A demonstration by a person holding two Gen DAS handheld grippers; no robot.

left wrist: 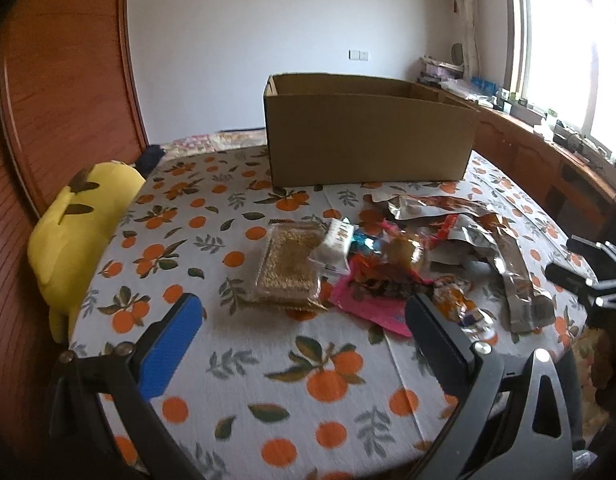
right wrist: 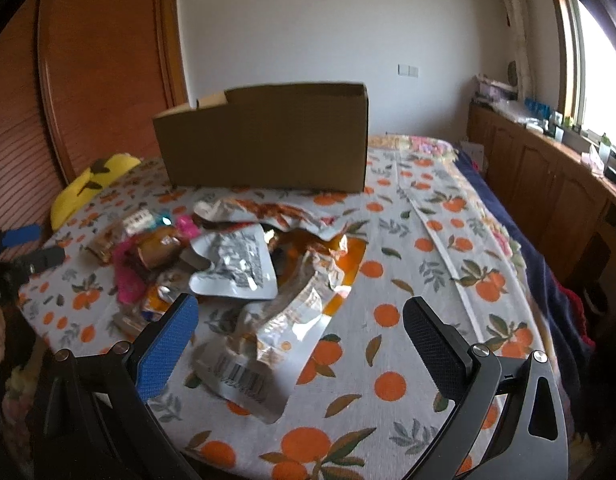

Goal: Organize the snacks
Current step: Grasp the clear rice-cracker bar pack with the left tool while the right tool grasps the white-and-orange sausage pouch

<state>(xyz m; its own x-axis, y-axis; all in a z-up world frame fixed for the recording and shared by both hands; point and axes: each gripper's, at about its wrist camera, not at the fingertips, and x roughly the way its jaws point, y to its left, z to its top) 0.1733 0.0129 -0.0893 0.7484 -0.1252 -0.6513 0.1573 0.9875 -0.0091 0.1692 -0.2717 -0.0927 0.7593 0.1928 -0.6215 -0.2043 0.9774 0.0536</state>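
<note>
A pile of snack packets (left wrist: 388, 264) lies on the orange-print tablecloth (left wrist: 267, 380), with an open cardboard box (left wrist: 368, 136) behind it. The pile holds a clear pack of brown cakes (left wrist: 287, 268), a pink packet (left wrist: 372, 304) and crumpled silver bags (left wrist: 504, 248). My left gripper (left wrist: 303, 320) is open and empty, just short of the cake pack. In the right wrist view my right gripper (right wrist: 299, 320) is open and empty over a crumpled silver bag (right wrist: 267, 320); the box (right wrist: 267, 140) stands behind the pile (right wrist: 179, 248).
A yellow plush toy (left wrist: 75, 232) lies at the table's left edge by a wooden headboard (left wrist: 47, 100). Wooden cabinets (right wrist: 548, 188) with clutter run along the right wall under a window. The right gripper shows at the right edge of the left wrist view (left wrist: 588, 276).
</note>
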